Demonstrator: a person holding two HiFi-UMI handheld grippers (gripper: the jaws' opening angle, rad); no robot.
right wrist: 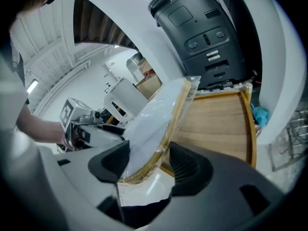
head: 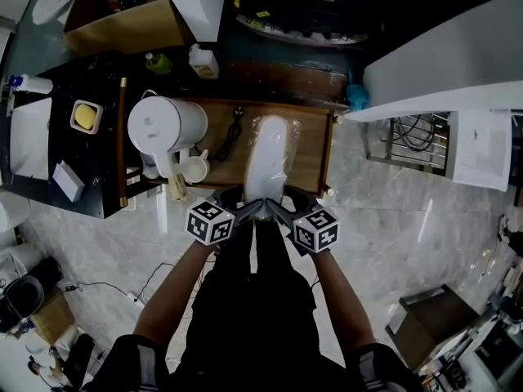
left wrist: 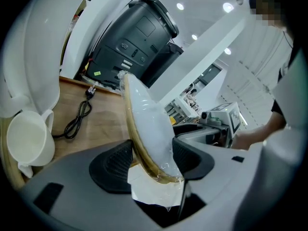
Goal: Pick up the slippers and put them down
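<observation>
Pinching the near end of the bagged slippers [head: 270, 158] from both sides, left tool [left wrist: 151, 160] and right tool [right wrist: 147, 162] each clamp it. The pack reaches out over the wooden tray [head: 315, 149] from its near edge, so I'd say pickup's basically done and only the put-down is left.

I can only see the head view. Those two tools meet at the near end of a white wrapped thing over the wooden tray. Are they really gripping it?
Observer: Yes. In the left gripper view, the left gripper has its fingers pressed on both sides of the plastic-wrapped slippers.
Operator: And the other tool?
Observer: The right gripper clamps the same pack; its view shows a tan sole edge between the fingers.
Operator: What is that dark shape beyond the tray?
Observer: A black machine with buttons on its front.
</observation>
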